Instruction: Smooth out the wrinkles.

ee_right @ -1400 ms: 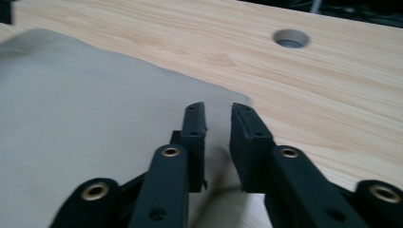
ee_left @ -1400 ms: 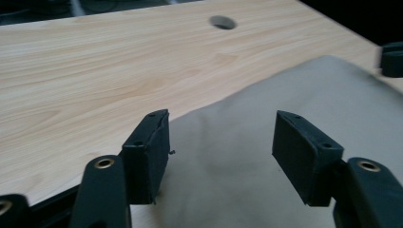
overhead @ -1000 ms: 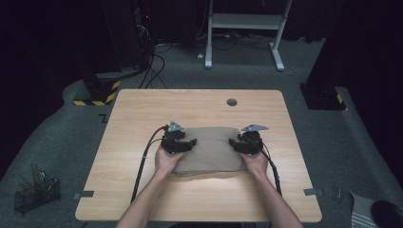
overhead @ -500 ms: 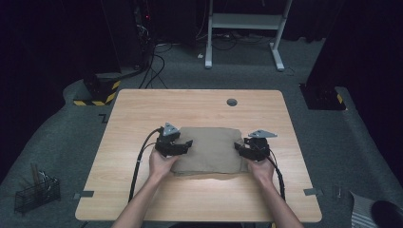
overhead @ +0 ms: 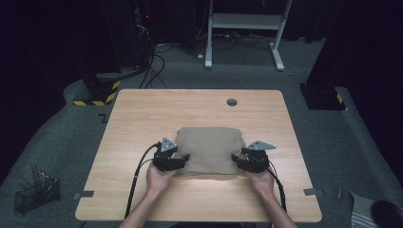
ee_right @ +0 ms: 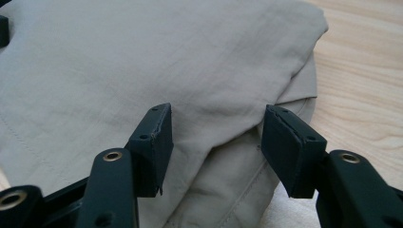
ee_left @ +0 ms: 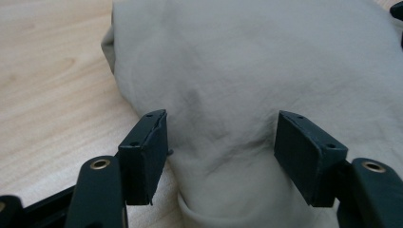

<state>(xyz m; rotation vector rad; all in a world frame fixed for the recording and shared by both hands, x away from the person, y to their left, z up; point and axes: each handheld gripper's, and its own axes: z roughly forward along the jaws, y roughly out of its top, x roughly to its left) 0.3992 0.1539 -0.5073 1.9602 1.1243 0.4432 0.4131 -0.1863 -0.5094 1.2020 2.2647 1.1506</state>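
Observation:
A folded beige cloth (overhead: 209, 147) lies on the wooden table (overhead: 142, 114), toward the near side. My left gripper (overhead: 183, 159) is at the cloth's near left corner, jaws wide apart, with a rounded fold of cloth (ee_left: 247, 71) below and between them; the pads do not pinch it. At the near right corner is my right gripper (overhead: 237, 162). Its jaws have just been opening and stand wide over layered cloth edges (ee_right: 142, 61), clamping nothing. In their own views the left gripper (ee_left: 221, 147) and right gripper (ee_right: 216, 142) both hover close over the fabric.
A round cable hole (overhead: 232, 101) sits at the table's far side. On the floor are a wire basket (overhead: 35, 192) at the near left, a yellow-black striped base (overhead: 95, 95) at the far left and a white desk frame (overhead: 247, 28) behind.
Both hands have slid toward the table's near edge, from the cloth's sides to its near corners. They also stand slightly farther apart.

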